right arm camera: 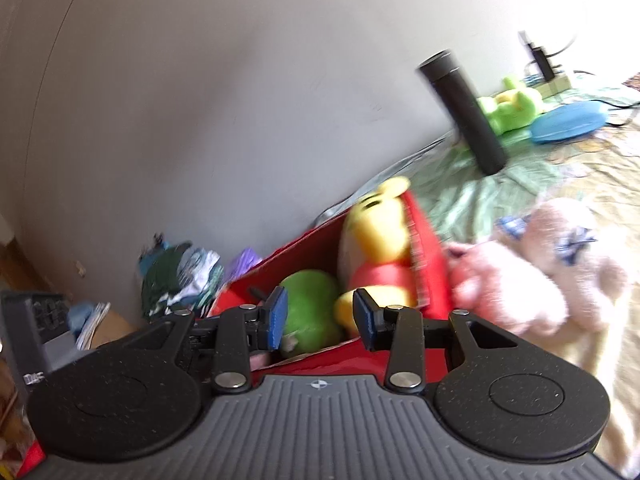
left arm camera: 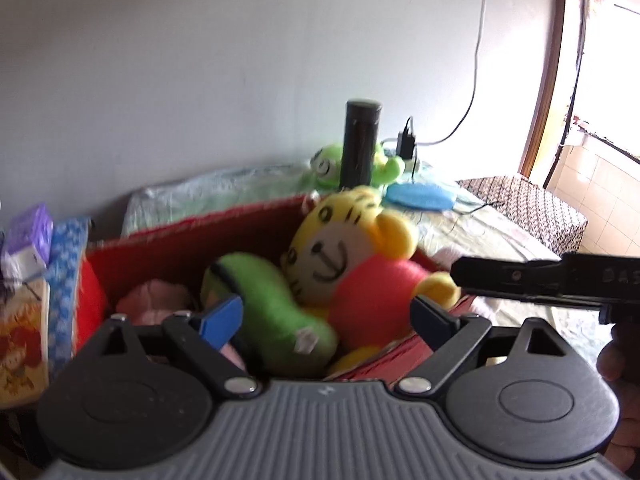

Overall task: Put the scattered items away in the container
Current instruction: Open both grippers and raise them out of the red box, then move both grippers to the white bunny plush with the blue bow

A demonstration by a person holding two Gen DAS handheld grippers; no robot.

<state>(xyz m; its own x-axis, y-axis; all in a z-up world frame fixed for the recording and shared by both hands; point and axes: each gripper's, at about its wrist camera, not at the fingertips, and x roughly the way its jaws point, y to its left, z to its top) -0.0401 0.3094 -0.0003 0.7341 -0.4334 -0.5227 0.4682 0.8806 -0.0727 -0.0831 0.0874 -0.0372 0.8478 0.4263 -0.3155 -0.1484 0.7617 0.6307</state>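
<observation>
— Blue pads first, since they are nearest: we are holding the left tongs (left arm camera: 326, 322) spread wide above the red box (left arm camera: 192, 248), and nothing is sitting between their fingers.

— And the right tongs (right arm camera: 320, 320)?

— We are carrying them part-way apart, also empty; the green plush (right arm camera: 310, 306) and the yellow foot behind them are lying in the box, not in the grip. In the left view the right tool is showing as a dark bar off to the right side.

— So what are we seeing inside the box?

— The green plush (left arm camera: 272, 308) is leaning against the tiger doll (left arm camera: 352, 264) in its red shirt, and something pink is lying low at the left. Both toys are sticking up past the rim.

— Then which step are we judging this to be?

— We are taking it as the gap between two placements: both tools are free over the box, and things are still waiting on the bed (right arm camera: 500, 192).

— Which ones?

— Just beside the box's right wall the pink plush (right arm camera: 532, 276) is lying on the sheet. Farther back the dark cylinder (right arm camera: 464, 112) is standing on the bed, and beyond it the green frog toy (right arm camera: 512, 108) and the blue disc (right arm camera: 568, 122) are resting near the wall.

— And the next move?

— We are expecting the right tongs to swing right toward the pink plush, widening well before clamping on its soft body. The box is filling up, so we are thinking room will be tight.
</observation>
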